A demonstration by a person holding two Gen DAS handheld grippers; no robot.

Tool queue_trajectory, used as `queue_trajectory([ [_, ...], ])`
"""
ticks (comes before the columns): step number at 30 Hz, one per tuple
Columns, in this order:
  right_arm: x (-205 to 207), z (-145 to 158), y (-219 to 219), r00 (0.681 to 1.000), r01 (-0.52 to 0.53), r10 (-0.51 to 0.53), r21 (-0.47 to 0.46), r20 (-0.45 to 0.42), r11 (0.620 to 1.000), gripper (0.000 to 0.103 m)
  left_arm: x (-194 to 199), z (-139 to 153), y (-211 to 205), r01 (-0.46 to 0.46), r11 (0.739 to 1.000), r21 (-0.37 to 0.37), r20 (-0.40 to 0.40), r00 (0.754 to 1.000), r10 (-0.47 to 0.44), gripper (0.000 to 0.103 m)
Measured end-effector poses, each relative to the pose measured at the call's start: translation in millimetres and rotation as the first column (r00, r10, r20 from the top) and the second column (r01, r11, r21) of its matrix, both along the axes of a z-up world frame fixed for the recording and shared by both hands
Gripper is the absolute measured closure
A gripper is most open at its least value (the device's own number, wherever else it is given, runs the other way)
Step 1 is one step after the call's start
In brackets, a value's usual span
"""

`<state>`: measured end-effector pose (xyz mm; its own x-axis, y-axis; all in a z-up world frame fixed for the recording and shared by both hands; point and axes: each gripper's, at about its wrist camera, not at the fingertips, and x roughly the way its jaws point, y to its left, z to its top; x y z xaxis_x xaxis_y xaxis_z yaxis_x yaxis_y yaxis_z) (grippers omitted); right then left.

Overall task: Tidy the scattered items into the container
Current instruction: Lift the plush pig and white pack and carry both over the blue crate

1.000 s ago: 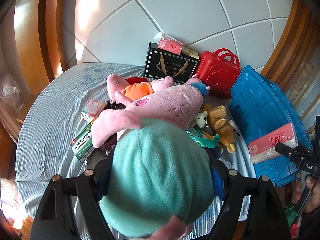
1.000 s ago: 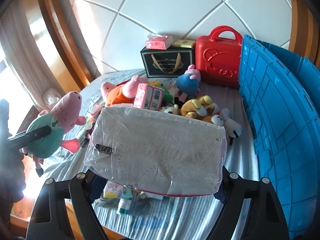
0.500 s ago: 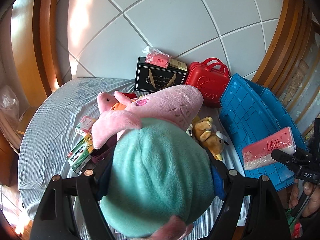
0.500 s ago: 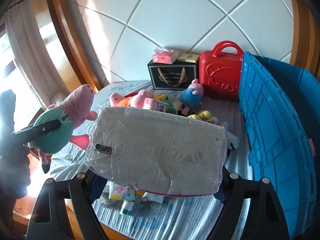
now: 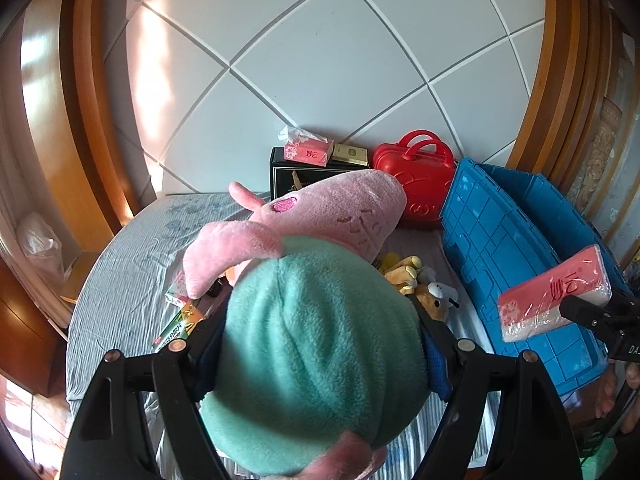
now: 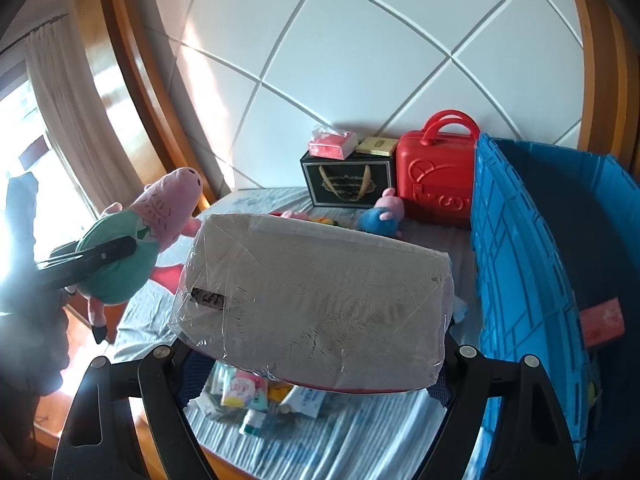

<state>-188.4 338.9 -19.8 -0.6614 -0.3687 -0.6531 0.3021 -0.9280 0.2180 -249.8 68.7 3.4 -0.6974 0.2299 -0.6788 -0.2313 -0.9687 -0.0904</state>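
The left gripper [image 5: 320, 360] has its fingers [image 5: 176, 392] spread wide and pressed against both sides of a pink pig plush in a green dress [image 5: 316, 344], which fills the lower middle of the left wrist view with its snout pointing toward 12 o'clock. The right gripper [image 6: 316, 364] is likewise spread wide, clamped on a plastic-wrapped tissue pack [image 6: 316, 300] held above the striped bed sheet [image 6: 360, 440]. The blue crate [image 6: 520, 260], the container, stands open at 3 o'clock of the right wrist view, with a red flat packet [image 6: 602, 322] inside it. At 12 o'clock, against the white padded headboard [image 6: 360, 60], sit a red toy suitcase [image 6: 436, 176] and a black gift box [image 6: 346, 184]. A blue-dressed pig plush [image 6: 380, 218] lies just in front of them. Small boxes and a bottle [image 6: 250, 426] lie scattered on the sheet at 6 o'clock, beneath the tissue pack.
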Motion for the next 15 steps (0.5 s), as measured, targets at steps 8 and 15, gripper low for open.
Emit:
queue_trajectory([
  [8,1,18,43,0.999,0.018,-0.019,-0.022,-0.034,1.0,0.018,1,12,44,0.01,1.0,-0.006,-0.019,1.0,-0.011,0.024],
  [15,6,34,87,0.997,0.044,-0.047,-0.036,-0.067,0.998,0.018,0,27,92,0.041,0.999,-0.012,-0.047,0.998,-0.041,0.024],
])
